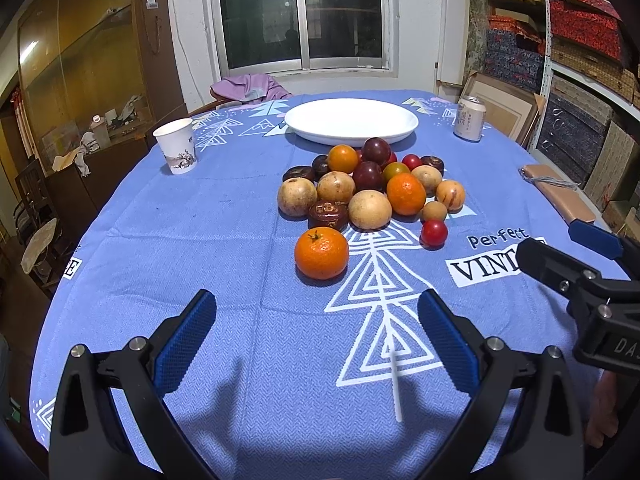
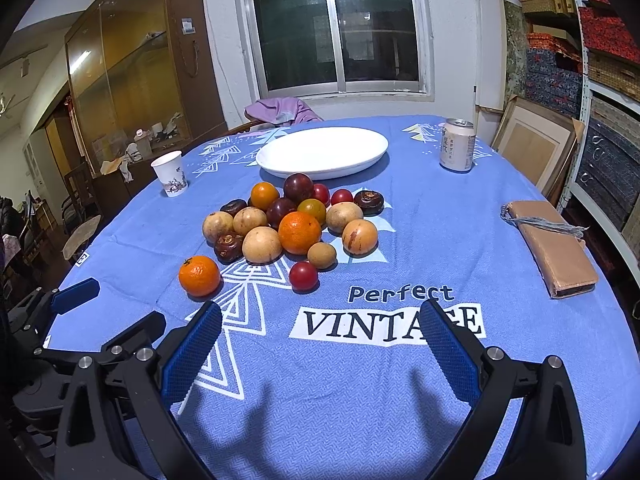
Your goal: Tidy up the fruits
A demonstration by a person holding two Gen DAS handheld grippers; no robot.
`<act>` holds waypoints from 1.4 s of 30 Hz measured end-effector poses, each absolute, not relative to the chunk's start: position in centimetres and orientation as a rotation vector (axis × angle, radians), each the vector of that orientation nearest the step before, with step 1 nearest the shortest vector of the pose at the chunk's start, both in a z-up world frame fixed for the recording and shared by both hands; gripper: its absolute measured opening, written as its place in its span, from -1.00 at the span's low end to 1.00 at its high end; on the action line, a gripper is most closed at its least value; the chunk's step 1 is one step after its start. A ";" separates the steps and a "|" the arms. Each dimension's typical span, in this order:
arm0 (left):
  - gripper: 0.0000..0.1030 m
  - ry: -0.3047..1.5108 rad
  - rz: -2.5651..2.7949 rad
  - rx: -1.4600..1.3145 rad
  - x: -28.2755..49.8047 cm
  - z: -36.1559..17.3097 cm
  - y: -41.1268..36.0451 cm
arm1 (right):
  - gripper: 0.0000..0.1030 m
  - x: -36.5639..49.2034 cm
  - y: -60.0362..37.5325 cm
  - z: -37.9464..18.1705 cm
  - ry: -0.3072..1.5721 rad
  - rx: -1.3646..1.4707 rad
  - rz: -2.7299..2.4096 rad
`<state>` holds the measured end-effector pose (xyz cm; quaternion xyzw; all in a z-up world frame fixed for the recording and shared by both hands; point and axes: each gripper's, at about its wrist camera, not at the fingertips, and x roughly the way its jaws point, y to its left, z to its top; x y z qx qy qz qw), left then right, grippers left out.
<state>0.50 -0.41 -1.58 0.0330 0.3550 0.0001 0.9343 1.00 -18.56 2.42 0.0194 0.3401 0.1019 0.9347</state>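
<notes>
Left gripper (image 1: pixel 316 312) and right gripper (image 2: pixel 320 322), black angular frames, blue textured finger pads (image 1: pixel 188 336), silver screws, partial white lettering, possibly "DA"

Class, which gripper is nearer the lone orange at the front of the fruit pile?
Left. The left gripper sits directly before the lone orange; the right gripper lies off to the orange's right.

Blue-clothed table (image 1: pixel 168 264): fruit (image 1: pixel 370 184), plate (image 1: pixel 351 120)
</notes>
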 end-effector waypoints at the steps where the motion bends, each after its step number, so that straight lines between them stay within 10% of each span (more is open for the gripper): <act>1: 0.92 0.727 0.000 0.068 0.5 -1.5 -0.4 | 0.93 1.0 -18.5 2.4 0.695 0.040 0.209; 42: 0.92 0.756 -0.002 0.063 0.5 -2.1 -0.5 | 0.93 1.1 -18.6 2.2 0.700 0.051 0.207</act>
